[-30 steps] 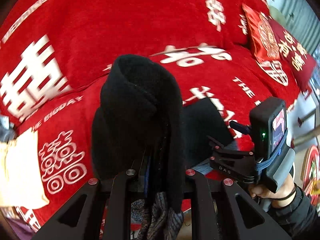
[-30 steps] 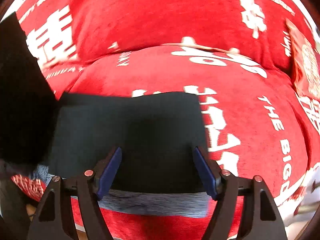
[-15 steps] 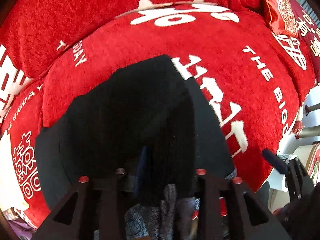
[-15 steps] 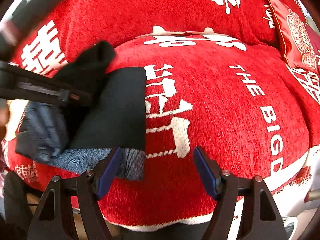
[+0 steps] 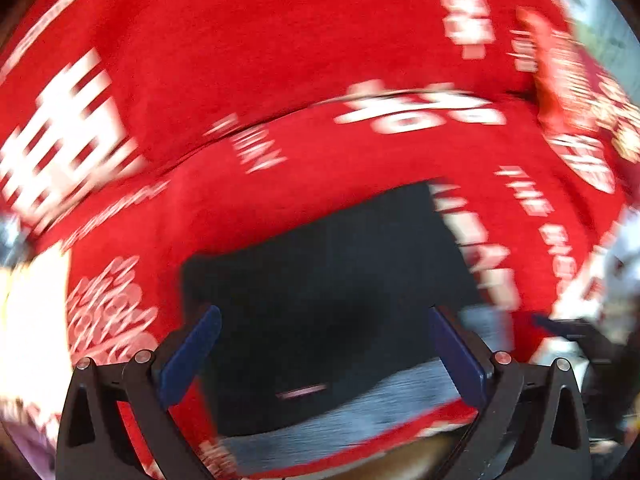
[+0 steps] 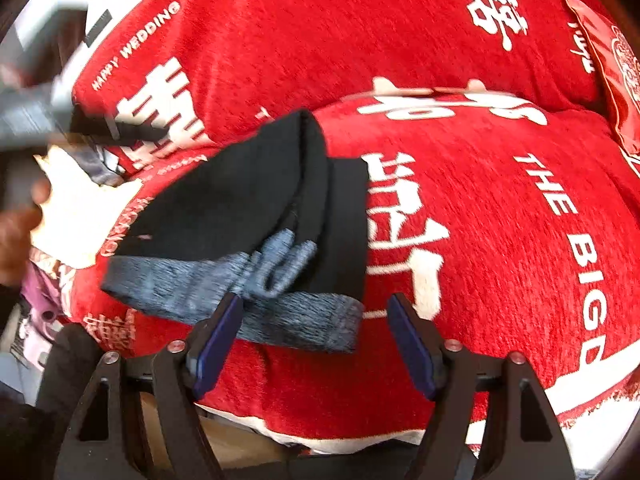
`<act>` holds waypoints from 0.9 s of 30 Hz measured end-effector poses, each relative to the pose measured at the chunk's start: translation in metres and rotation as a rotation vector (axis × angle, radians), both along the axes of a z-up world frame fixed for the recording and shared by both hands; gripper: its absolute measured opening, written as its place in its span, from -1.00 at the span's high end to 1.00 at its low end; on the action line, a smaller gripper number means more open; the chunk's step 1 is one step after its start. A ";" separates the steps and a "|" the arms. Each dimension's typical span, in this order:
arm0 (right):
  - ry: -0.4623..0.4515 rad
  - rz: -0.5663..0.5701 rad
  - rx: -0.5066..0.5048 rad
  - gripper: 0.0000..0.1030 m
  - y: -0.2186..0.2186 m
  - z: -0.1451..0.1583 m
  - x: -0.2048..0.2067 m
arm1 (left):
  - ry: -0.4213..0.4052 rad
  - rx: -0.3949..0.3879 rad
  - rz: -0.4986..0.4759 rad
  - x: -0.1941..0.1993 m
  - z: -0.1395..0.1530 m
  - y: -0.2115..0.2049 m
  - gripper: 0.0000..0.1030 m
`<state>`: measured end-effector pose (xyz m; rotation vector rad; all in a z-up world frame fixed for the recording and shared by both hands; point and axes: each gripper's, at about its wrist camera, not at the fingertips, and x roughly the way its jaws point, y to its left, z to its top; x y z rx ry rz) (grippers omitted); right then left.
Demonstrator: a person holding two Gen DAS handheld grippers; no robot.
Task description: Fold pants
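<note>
On the red cover [image 6: 500,208] ahead of my right gripper [image 6: 316,336] I read "THE BIGDA" in white, running down its right side. Up and to the left, the backrest cover [image 6: 320,40] carries "HAPPY WEDDING"; at top right, "BIGDAY". Large white double-happiness characters stand on both. Lettering in my left view is too blurred to read.

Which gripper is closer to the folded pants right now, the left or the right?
Left. The left gripper hangs right over the pants, jaws opening with nothing clamped. The right gripper sits beside their grey waistband, mostly over the red cover.
</note>
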<state>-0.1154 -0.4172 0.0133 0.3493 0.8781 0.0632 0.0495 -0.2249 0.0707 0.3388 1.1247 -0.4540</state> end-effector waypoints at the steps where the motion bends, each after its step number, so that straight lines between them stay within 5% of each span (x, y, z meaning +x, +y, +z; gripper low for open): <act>1: 0.004 -0.001 0.004 -0.57 0.002 0.000 0.004 | -0.016 0.036 0.055 0.004 -0.011 0.015 -1.00; 4: 0.028 0.005 0.008 -0.57 0.013 -0.004 0.021 | -0.035 0.081 0.214 0.011 -0.040 0.056 -1.00; 9: 0.076 0.002 0.078 -0.53 0.033 -0.018 0.057 | 0.031 -0.084 0.408 0.017 -0.059 0.108 -1.00; 10: 0.083 0.026 0.088 -0.35 0.038 -0.019 0.061 | 0.037 -0.080 0.406 0.017 -0.063 0.108 -1.00; 11: 0.113 0.054 0.077 0.34 0.046 -0.020 0.069 | 0.041 -0.065 0.394 0.017 -0.067 0.105 -1.00; 14: 0.114 0.063 -0.009 0.50 0.060 -0.009 0.073 | 0.052 -0.076 0.367 0.016 -0.064 0.099 -1.00; 19: 0.029 -0.020 0.043 0.54 0.036 0.025 0.039 | 0.102 -0.223 0.311 0.009 -0.037 0.094 -1.00; 23: 0.110 -0.082 0.042 0.53 0.018 0.003 0.035 | 0.116 -0.139 0.272 0.009 -0.056 0.072 -1.00; 25: 0.160 -0.098 0.060 0.43 0.013 -0.017 0.038 | 0.149 -0.076 0.265 0.010 -0.078 0.065 -1.00; 27: 0.157 -0.115 0.066 0.21 0.012 -0.016 0.038 | 0.157 -0.098 0.287 0.008 -0.085 0.067 -1.00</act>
